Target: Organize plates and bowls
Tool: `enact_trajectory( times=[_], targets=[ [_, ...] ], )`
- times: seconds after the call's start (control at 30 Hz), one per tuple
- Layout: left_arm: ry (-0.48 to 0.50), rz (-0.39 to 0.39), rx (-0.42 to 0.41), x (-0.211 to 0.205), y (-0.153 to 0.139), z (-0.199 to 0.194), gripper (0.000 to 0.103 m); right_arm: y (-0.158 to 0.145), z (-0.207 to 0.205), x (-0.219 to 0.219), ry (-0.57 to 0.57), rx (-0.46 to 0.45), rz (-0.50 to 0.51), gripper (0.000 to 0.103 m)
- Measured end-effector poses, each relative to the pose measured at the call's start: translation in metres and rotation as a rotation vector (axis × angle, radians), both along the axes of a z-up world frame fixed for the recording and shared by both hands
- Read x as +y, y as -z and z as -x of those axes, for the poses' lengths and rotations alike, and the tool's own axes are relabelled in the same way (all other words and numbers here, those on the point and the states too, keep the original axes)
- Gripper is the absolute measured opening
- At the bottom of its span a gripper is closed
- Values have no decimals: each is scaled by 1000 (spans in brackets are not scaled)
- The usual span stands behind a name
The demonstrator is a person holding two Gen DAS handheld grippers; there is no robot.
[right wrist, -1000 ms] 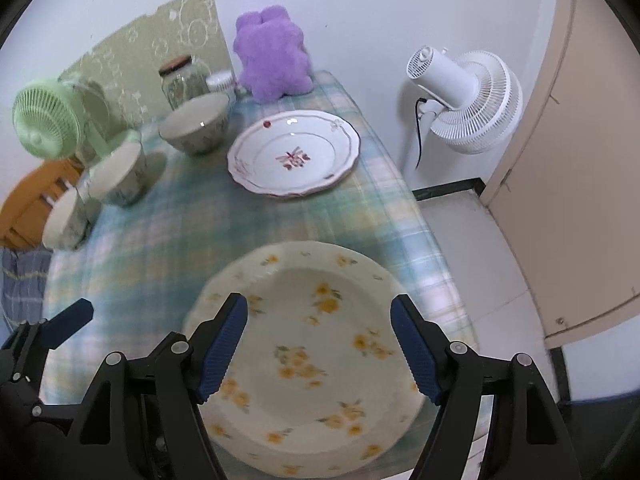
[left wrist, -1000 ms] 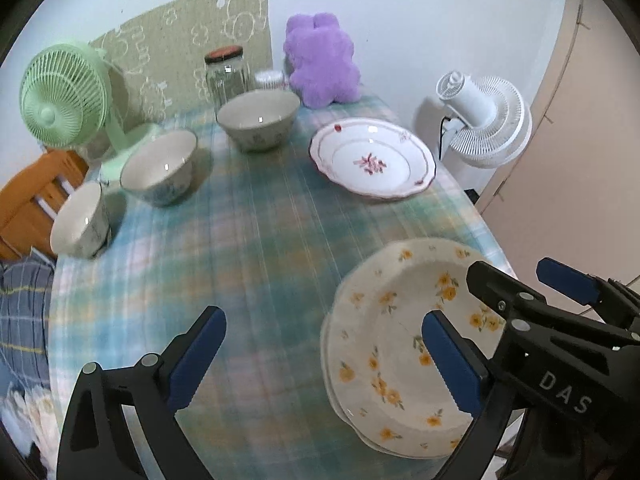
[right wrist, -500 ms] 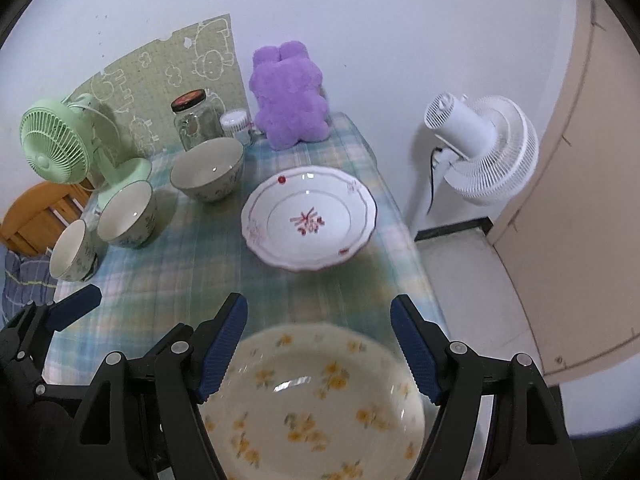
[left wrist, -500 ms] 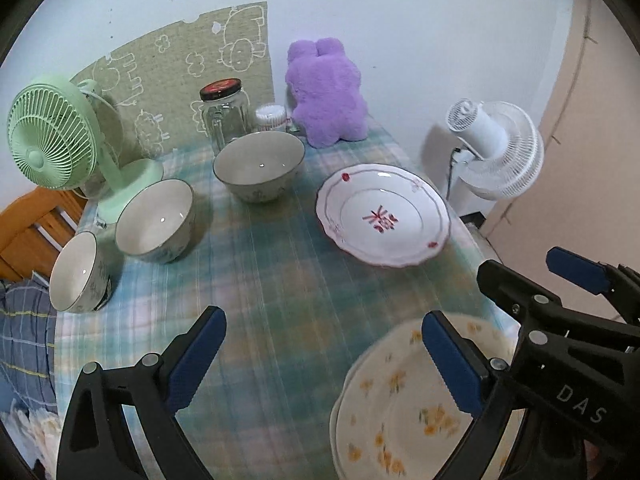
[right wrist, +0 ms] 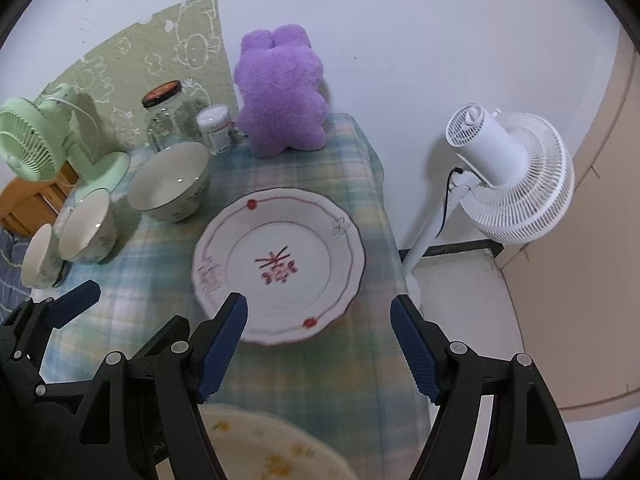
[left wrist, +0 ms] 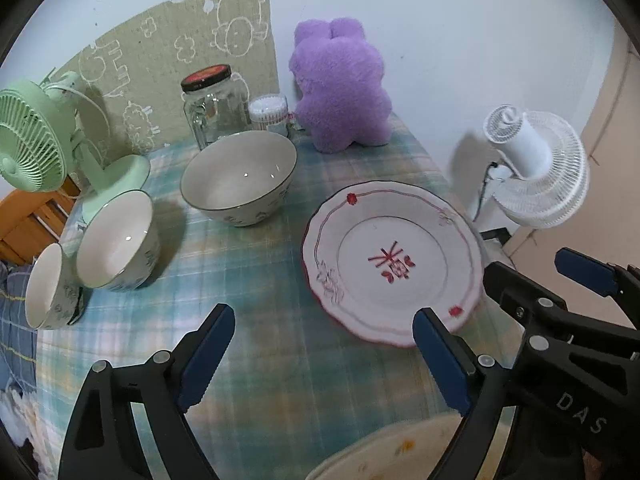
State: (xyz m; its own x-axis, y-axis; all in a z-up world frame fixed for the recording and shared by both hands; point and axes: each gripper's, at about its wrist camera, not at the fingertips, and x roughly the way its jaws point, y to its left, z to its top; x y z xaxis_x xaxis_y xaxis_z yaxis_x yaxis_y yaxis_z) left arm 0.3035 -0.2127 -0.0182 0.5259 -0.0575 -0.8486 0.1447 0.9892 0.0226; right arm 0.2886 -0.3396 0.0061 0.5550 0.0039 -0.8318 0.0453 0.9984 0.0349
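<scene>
Left wrist view: three bowls (left wrist: pixel 240 178) empty; left tongs (left wrist: pixel 324 354) closing, nothing between; right tongs (right wrist: pixel 318 346) agape, empty.

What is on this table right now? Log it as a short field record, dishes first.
plates: red-patterned plate mid-table; yellow-flowered plate at near edge
bowls: large bowl, medium bowl, small bowl, in a row, not stacked
back of table: glass jar, cotton swab container, purple plush toy, green fan
left hand-held gripper: closing, nothing between jaws
right hand-held gripper: open, empty
</scene>
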Motion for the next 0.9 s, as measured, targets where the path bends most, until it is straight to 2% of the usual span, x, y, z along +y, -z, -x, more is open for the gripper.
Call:
enact_trajectory(
  times=[0.13,0.33,0.6,0.7,0.8,0.9],
  targets=[
    [-15,-14,20,-10,18,-19,86,19,-25,-10,-11,16,-11,77],
    [-36,-8,47,-15,45,-49,85,47,-57,-17,-22,49,-43,77],
    [-50,-34,94,-18,71,-67,77,83,-83,-22,-14,98,-71,76],
    [-43,-19,119,-18,79,-70,67,90,-89,-20,-28,115,-73,68],
    [-42,-5,113,-19,79,-70,60,93,-91,-18,-25,117,-52,66],
    [-42,-4,116,-20,79,-70,59,92,-91,-19,-15,123,-43,62]
  ],
)
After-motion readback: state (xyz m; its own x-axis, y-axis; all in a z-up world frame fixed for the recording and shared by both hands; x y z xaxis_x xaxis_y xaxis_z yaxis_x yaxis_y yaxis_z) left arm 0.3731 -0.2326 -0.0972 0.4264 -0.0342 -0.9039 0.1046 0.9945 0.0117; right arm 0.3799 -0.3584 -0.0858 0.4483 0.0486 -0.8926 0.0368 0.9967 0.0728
